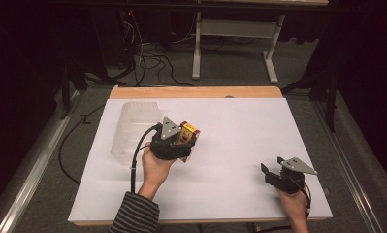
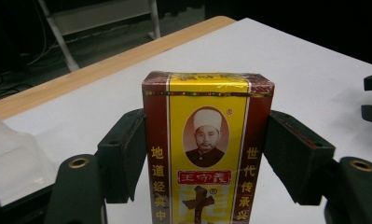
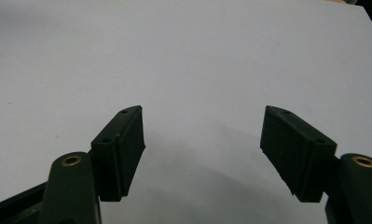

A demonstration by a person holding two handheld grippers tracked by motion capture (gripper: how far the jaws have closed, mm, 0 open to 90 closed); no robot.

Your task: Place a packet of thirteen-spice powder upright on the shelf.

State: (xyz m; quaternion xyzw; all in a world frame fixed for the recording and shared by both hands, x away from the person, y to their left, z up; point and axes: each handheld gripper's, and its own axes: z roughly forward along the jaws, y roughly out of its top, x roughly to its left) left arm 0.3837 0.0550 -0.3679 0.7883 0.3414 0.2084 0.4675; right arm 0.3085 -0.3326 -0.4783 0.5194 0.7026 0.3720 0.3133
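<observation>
1. Left gripper (image 2: 207, 154) grasps a red-and-yellow box (image 2: 207, 149): in the left gripper view both black pads press on the box's narrow red sides, with the printed front facing the camera.
2. Right gripper (image 3: 202, 154) is released; in the right gripper view its jaws stand wide apart with nothing between them, above the bare white table (image 3: 183, 56).
3. In the high view the left gripper (image 1: 174, 141) is left of the table's middle, the person's left hand (image 1: 155, 170) wrapped around its body from behind and the striped sleeve (image 1: 135, 213) entering from the bottom edge.
4. The box (image 1: 188, 133) sticks out from the jaws toward the far right, held off the table surface and tilted.
5. Just beside that gripper, on its left, lies a clear plastic container (image 1: 133, 128) on the white table top (image 1: 230, 145).
6. The right gripper (image 1: 273, 171) sits near the table's lower right corner, well apart from the box, held by the right hand (image 1: 293, 201) with its jaws pointing left and away.
7. Hard to make out: the lower part of the box is cut off by the bottom edge of the left gripper view, and in the high view the hand and gripper body hide most of it.
8. The clear container's contents and opening cannot be told; it shows as a pale blur at the left edge of the left gripper view.
9. Beyond the table the room is dark, with cables (image 1: 147, 58) on the floor and a pale frame (image 1: 234, 34) behind.
</observation>
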